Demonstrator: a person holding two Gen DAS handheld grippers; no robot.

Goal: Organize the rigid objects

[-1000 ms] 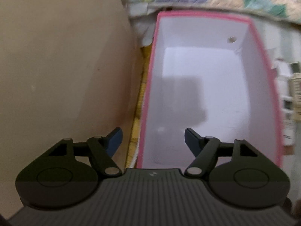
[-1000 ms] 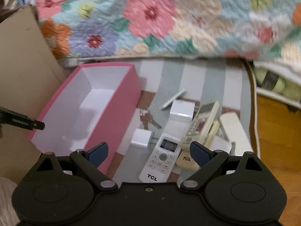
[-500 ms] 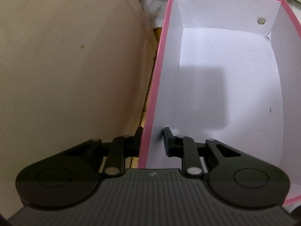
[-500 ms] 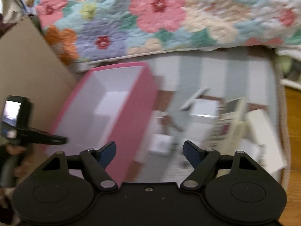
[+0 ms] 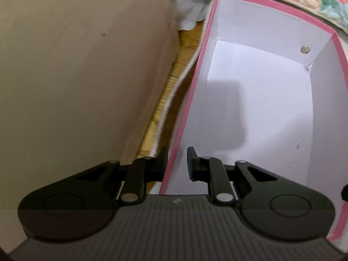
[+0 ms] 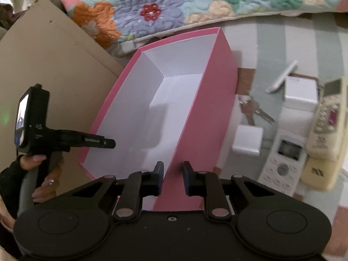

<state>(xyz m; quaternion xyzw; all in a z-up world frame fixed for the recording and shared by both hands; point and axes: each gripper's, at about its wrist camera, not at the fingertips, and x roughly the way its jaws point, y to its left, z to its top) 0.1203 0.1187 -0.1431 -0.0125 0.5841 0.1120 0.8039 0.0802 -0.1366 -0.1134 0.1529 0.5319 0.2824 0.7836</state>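
An empty pink box (image 6: 206,108) with a white inside stands open on a striped mat. My left gripper (image 5: 176,163) straddles the box's left wall (image 5: 184,119): one finger is outside against it, the other inside with a small gap. Its jaws are closing. The same gripper (image 6: 106,143) shows from the side, held by a hand. My right gripper (image 6: 173,174) straddles the right wall near the front corner, jaws closing, pads still apart from it. Right of the box lie a white remote (image 6: 282,163), a cream remote (image 6: 326,121), keys (image 6: 254,111) and a white cube (image 6: 248,140).
A cardboard sheet (image 5: 76,76) leans close along the box's left side, with a narrow strip of wooden floor (image 5: 184,41) between. A floral quilt (image 6: 174,4) hangs behind. A white box (image 6: 301,93) and a white stick (image 6: 282,77) lie further back on the mat (image 6: 271,43).
Both grippers have come down onto the box's walls and their jaws have narrowed from wide open. The right one swung left, from facing the remotes to the box's right wall.
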